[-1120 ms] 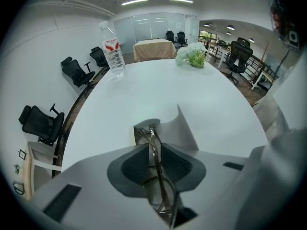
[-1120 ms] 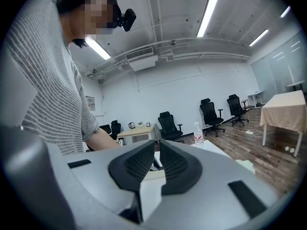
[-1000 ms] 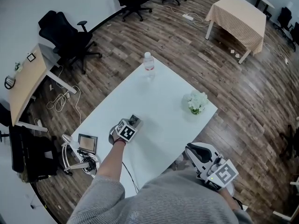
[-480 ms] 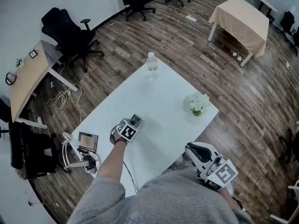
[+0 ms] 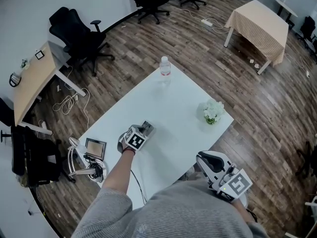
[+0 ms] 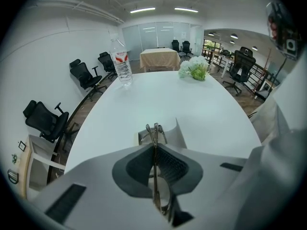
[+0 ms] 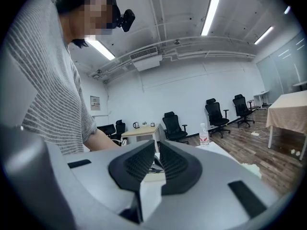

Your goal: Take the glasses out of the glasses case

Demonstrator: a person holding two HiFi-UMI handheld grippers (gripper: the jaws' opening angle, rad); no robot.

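Thin metal glasses stand edge-on between the pads of the left gripper, which is clenched on the frame. Its jaws have just been closing, with the glasses between them. One end of the frame pokes out past the jaw tips, and a lens rim shows on the near side of the pads. Just beyond the tips lies the white case, open, with a flap standing up on its right side. Whether the glasses touch the case I cannot tell.

In the head view this gripper sits over the near left part of the white table, tilted steeply down, at the end of a bare forearm in a grey striped sleeve.

The right gripper is held close to the person's body, off the near right edge of the table and roughly level. Its jaws stand a narrow gap apart and grasp nothing.

A clear water bottle with a red label stands upright at the far end of the table. A bunch of white flowers lies near the right edge, well apart from the case.

On the wood floor, a table with a beige cloth stands far right, and black office chairs stand far left beside a wooden desk.
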